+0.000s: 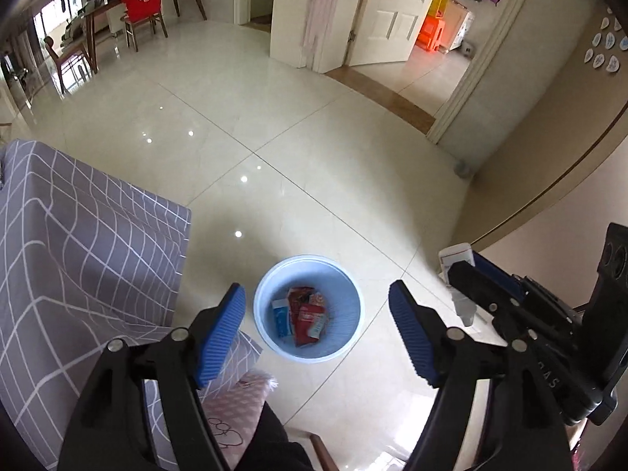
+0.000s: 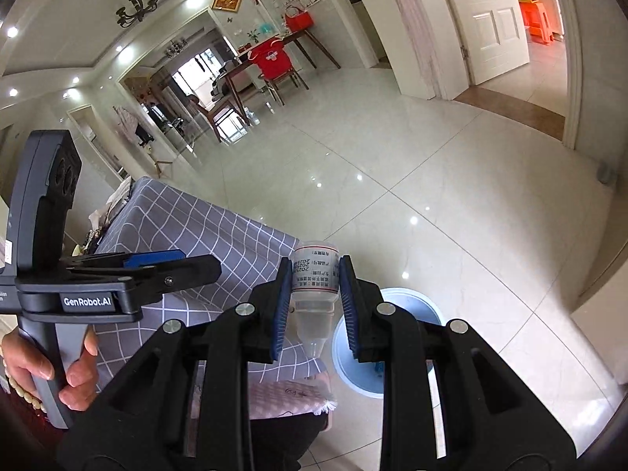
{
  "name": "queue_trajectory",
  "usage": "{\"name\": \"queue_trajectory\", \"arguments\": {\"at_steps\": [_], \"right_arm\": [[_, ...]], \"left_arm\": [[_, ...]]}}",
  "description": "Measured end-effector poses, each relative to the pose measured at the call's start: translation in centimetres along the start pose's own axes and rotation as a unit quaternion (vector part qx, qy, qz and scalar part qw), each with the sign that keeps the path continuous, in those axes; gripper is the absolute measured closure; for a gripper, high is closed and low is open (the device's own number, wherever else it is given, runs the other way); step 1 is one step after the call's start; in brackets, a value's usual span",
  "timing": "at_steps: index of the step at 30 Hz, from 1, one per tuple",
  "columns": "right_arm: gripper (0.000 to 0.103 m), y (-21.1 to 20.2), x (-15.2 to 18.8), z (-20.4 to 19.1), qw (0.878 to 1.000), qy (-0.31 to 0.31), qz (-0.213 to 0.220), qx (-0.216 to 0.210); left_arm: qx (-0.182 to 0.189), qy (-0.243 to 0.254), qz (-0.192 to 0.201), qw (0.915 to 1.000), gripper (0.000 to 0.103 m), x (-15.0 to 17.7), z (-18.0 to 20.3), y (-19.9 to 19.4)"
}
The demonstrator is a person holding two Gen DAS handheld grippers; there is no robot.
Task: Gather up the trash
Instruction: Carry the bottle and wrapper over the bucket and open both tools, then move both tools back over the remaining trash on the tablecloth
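Note:
A light blue bin (image 1: 307, 308) stands on the tiled floor and holds red and blue wrappers (image 1: 302, 316). My left gripper (image 1: 317, 331) is open and empty, high above the bin. My right gripper (image 2: 315, 304) is shut on a small clear plastic bottle (image 2: 315, 274) with a white printed label, held upside down with its nozzle down. The bin (image 2: 416, 306) lies below and right of it, partly hidden by the fingers. In the left wrist view the right gripper (image 1: 463, 274) and bottle (image 1: 457, 257) are to the right of the bin.
A table with a grey checked cloth (image 1: 78, 259) stands left of the bin, also in the right wrist view (image 2: 204, 231). A pink cloth (image 1: 235, 404) lies on the person's lap. Open tiled floor stretches ahead to a doorway (image 1: 412, 66) and dining chairs (image 1: 143, 8).

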State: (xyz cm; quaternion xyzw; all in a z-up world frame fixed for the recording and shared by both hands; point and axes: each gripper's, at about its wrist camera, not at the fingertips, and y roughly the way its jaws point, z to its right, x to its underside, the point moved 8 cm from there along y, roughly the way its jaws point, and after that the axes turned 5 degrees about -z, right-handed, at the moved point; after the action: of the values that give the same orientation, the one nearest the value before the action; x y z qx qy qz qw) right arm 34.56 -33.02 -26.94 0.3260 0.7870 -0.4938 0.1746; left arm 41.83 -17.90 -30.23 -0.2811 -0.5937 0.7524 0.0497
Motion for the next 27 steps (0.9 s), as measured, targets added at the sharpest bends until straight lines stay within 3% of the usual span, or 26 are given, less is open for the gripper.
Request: {"name": "queue_trajectory", "arguments": {"at_steps": [17,18,19,20,27], "right_arm": [[0.077,1.1,-0.3,-2.4,1.000,-0.015,0.000,-0.012],[0.073,1.1,-0.5,-2.4,1.000,-0.013,0.005,-0.010],[0.048,1.1,-0.7,-2.4,1.000,-0.010,0.006,-0.008],[0.035,1.2,-0.8,-2.2,1.000,-0.005,0.009,-0.001],[0.035,0.8,-1.0,-2.7,1.000,-0.007,0.015,0.009]], "left_arm": [[-0.039,-0.007,0.028,0.9988,0.029,0.1,-2.7,-2.6],[-0.040,-0.008,0.028,0.9988,0.029,0.1,-2.9,-2.7],[-0.040,-0.010,0.029,0.9988,0.029,0.0,-2.9,-2.8],[-0.039,-0.011,0.029,0.9987,0.029,0.0,-3.0,-2.9],[-0.032,-0.018,0.030,0.9989,0.028,0.1,-3.9,-3.5]]}}
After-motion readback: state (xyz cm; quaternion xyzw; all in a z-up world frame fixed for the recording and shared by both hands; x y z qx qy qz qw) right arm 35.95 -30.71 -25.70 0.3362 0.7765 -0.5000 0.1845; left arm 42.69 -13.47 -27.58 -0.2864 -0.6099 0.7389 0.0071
